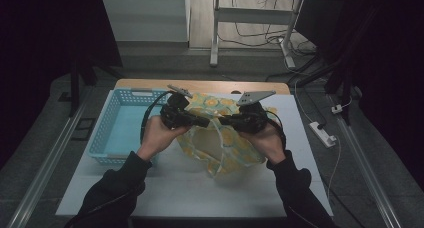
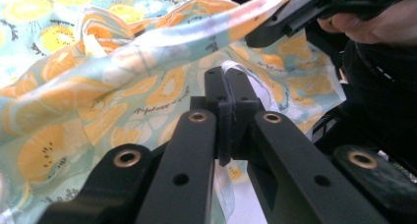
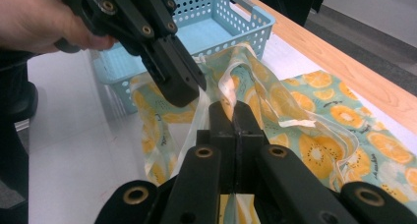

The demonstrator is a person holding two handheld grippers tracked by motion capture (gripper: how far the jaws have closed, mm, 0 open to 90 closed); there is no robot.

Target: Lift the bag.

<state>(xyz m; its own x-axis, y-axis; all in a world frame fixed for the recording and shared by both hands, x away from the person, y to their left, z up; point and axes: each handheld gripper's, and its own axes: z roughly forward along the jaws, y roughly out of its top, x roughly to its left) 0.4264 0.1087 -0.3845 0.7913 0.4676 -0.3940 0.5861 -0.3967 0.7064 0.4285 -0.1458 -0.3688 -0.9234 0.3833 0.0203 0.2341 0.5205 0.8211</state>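
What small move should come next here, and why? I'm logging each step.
Probably draw the two apart to spread the cloth: the left gripper and right gripper are each shut on its edge, and it sags bunched between them beside the blue basket.

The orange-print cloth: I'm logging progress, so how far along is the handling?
Done: both grippers have clamped the cloth, the left gripper and right gripper with jaws shut on its edge. In hand: it hangs lifted between them. Left: the blue basket beside it holds nothing yet.

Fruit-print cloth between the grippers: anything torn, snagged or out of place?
Nothing stands out. The left gripper and right gripper each pinch the cloth's edge; it hangs bunched but intact, beside the blue basket.
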